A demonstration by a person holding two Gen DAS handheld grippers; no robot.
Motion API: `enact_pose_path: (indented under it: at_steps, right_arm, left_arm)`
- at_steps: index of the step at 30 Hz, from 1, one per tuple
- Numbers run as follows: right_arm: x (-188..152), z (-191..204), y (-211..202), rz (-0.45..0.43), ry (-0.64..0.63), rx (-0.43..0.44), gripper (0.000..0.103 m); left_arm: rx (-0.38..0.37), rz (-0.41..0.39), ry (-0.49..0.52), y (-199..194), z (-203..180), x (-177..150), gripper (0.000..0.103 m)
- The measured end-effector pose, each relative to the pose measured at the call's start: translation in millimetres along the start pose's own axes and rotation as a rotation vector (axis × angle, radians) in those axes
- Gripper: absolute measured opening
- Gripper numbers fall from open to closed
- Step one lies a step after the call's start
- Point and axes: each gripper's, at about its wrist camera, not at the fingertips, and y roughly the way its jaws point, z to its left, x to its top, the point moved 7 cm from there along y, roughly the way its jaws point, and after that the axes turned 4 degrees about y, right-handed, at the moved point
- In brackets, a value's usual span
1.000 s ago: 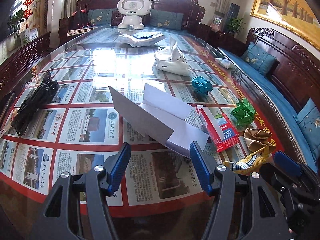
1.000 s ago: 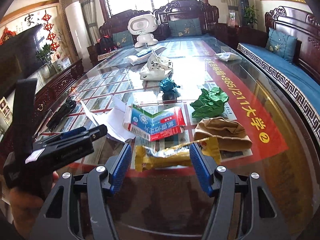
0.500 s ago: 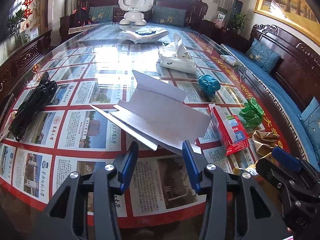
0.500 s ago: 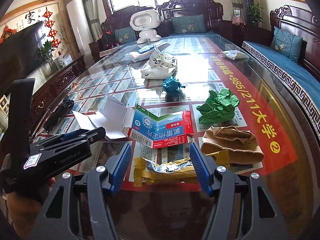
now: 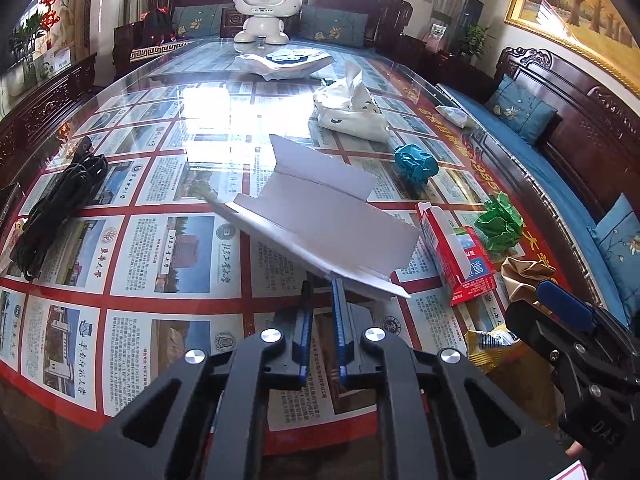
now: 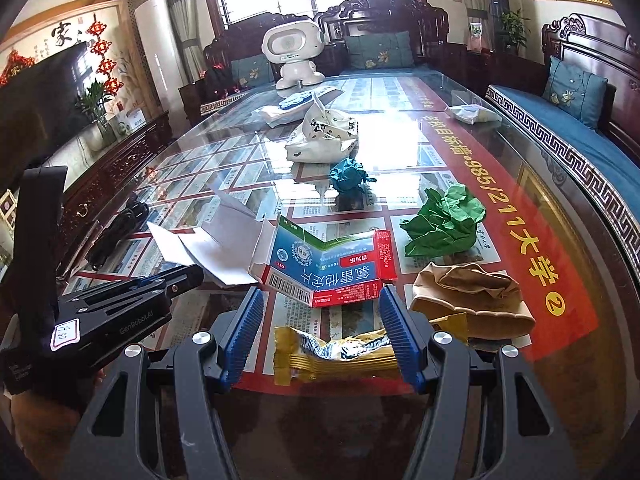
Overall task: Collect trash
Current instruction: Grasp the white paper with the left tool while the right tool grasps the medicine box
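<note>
My left gripper [image 5: 323, 286] is shut on the near edge of a white folded paper [image 5: 320, 208], which tilts up off the glass table [image 5: 160, 152]. In the right wrist view the paper [image 6: 216, 248] lies left of an opened red and blue medicine box [image 6: 332, 272]. My right gripper [image 6: 321, 294] stands open low over a yellow snack wrapper [image 6: 340, 354], which lies between its fingers without touching the pads. Other trash on the table is a crumpled green paper [image 6: 444, 224], a teal paper ball [image 6: 348, 174] and a crumpled brown paper [image 6: 468, 296].
A white tissue pack [image 5: 352, 108] and a white toy robot [image 5: 266, 8] stand farther back. A black cable bundle [image 5: 56, 208] lies at the table's left. Dark wooden benches with blue cushions [image 5: 520, 108] line the right side.
My left gripper's jaws have shut onto the white paper's near edge, and the paper has lifted and swung nearer. My right gripper has stayed open over the yellow wrapper.
</note>
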Motion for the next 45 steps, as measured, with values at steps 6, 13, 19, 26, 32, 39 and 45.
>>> enact_pose_path:
  at_steps: [6,13,19,26,32,39,45]
  right_arm:
    - [1,1,1,0.000,0.003,0.002,0.060]
    - [0,3,-1,-0.006,0.004,0.012,0.060]
    - [1,1,0,-0.009,0.005,0.016,0.060]
    - [5,-2,-3,-0.024,0.010,0.014,0.060]
    - [6,1,-1,-0.023,0.001,0.014,0.060]
    - [6,0,7,-0.009,0.004,0.004,0.056]
    - [9,13,13,-0.009,-0.035,-0.018,0.055]
  left_arm:
    - [0.007,-0.005,0.002,-3,4,0,0.006]
    - [-0.018,-0.018,-0.023,-8,-1,9,0.029]
    - [0.016,-0.026,-0.115,-3,1,22,0.033]
    - [0.080,-0.046,-0.192,2,-3,42,0.043]
    - [0.139,0.002,-0.225,20,7,40,0.035]
    - [0.105,0.029,-0.194,26,15,26,0.015]
    - [0.112,-0.013,-0.106,2,17,22,0.006]
